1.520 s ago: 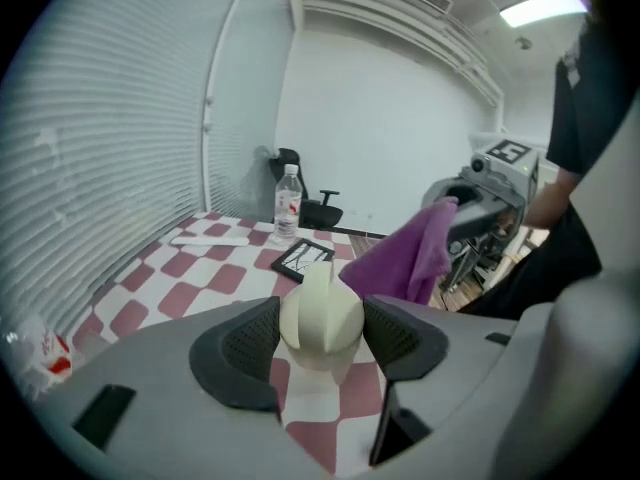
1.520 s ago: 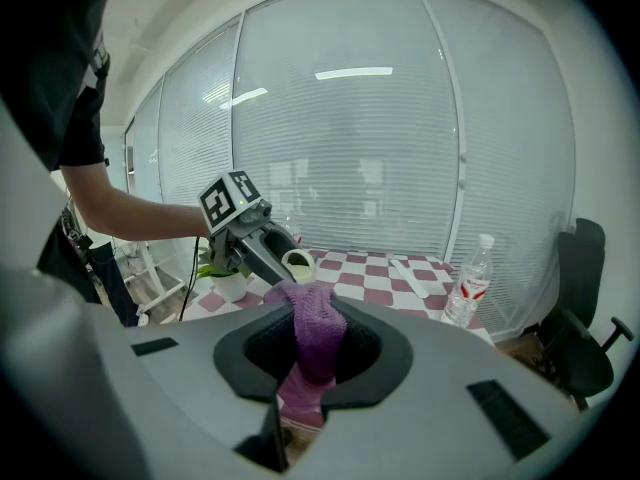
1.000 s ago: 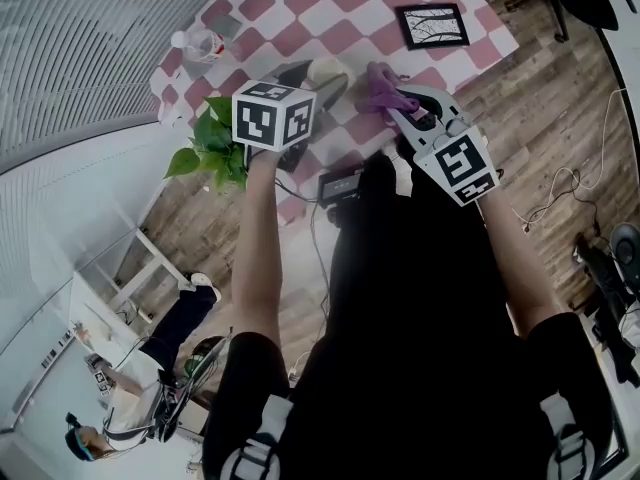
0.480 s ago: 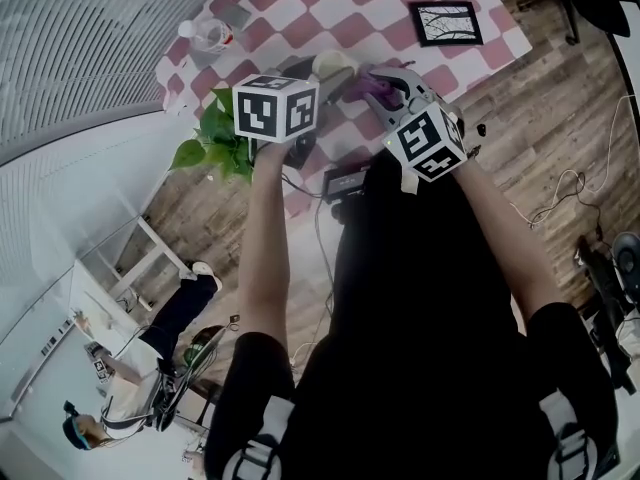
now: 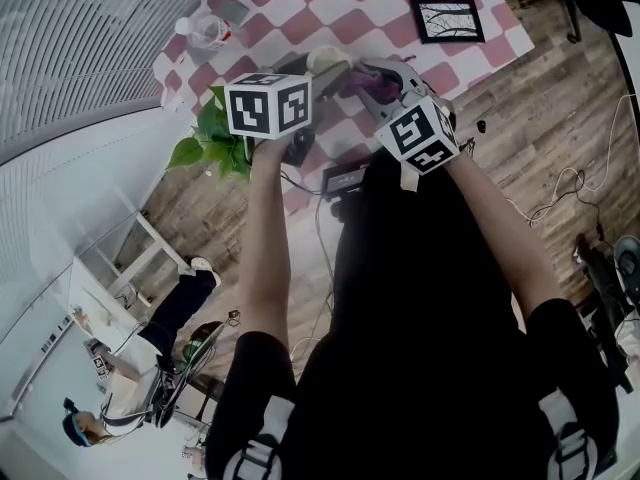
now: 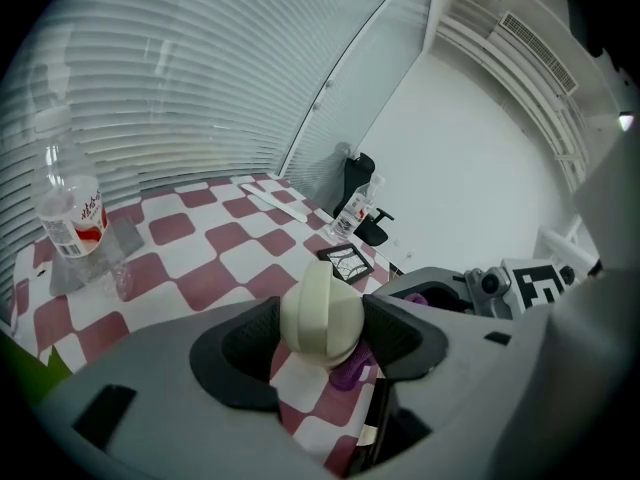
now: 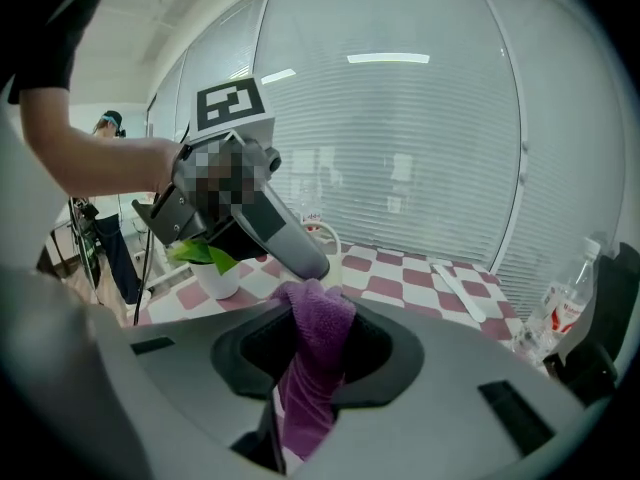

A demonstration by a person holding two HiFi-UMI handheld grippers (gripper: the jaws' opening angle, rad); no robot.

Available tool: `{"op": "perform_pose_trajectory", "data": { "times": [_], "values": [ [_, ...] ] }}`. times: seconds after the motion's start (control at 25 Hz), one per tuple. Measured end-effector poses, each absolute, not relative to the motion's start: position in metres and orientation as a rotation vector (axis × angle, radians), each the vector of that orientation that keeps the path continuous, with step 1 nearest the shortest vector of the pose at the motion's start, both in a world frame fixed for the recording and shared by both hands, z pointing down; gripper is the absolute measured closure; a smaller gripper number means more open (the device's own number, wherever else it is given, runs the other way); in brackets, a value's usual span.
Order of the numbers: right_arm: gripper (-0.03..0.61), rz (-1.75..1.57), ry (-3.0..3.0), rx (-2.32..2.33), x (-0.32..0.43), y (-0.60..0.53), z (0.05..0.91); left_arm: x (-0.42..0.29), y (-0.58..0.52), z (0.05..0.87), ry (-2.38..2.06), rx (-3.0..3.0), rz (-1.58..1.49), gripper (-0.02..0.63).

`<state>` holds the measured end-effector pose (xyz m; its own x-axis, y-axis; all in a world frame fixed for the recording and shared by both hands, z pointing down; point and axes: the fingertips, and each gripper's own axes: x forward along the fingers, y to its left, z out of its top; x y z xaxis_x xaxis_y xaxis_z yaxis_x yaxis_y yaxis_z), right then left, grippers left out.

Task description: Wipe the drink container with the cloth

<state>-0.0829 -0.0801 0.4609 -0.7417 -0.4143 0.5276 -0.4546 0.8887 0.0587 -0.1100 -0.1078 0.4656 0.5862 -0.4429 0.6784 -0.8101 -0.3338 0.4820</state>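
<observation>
Red-and-white checked tabletop (image 5: 300,13) below; left claw (image 6: 321,334) clamps cream rounded drink container (image 6: 322,311); right claw (image 7: 318,346), jaws just opening, pinches purple fleecy cloth (image 7: 306,396).

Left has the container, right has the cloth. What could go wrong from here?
1. The jaws of the right claw have just been opening with the purple cloth between them; the cloth may slip out mid-wipe.
2. The left claw pinches the cream drink container on a rounded part; sideways wiping pressure could twist it loose onto the checkered table.
3. The claws sit close together, so they could knock each other.
</observation>
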Motion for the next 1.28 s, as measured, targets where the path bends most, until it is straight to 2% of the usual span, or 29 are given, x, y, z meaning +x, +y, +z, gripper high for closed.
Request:
{"op": "perform_pose_trajectory", "data": {
  "times": [0.24, 0.32, 0.56, 0.84, 1.28],
  "values": [
    [0.462, 0.231, -2.548, 0.555, -0.085, -0.079, 0.462, -0.110, -0.108, 0.465, -0.999, 1.972, 0.546, 0.331],
    [0.409, 0.233, -2.547, 0.528, -0.088, -0.077, 0.463, -0.109, -0.107, 0.465, -0.998, 1.978, 0.553, 0.331],
    [0.371, 0.151, -2.520, 0.527, -0.097, -0.079, 0.466, -0.112, -0.109, 0.465, -1.015, 1.961, 0.539, 0.331],
    [0.277, 0.094, -2.475, 0.527, -0.108, -0.085, 0.481, -0.110, -0.108, 0.464, -1.016, 1.958, 0.549, 0.331],
    [0.252, -0.067, -2.464, 0.517, -0.112, -0.081, 0.498, -0.117, -0.107, 0.467, -1.029, 1.921, 0.518, 0.331]
  ]
}}
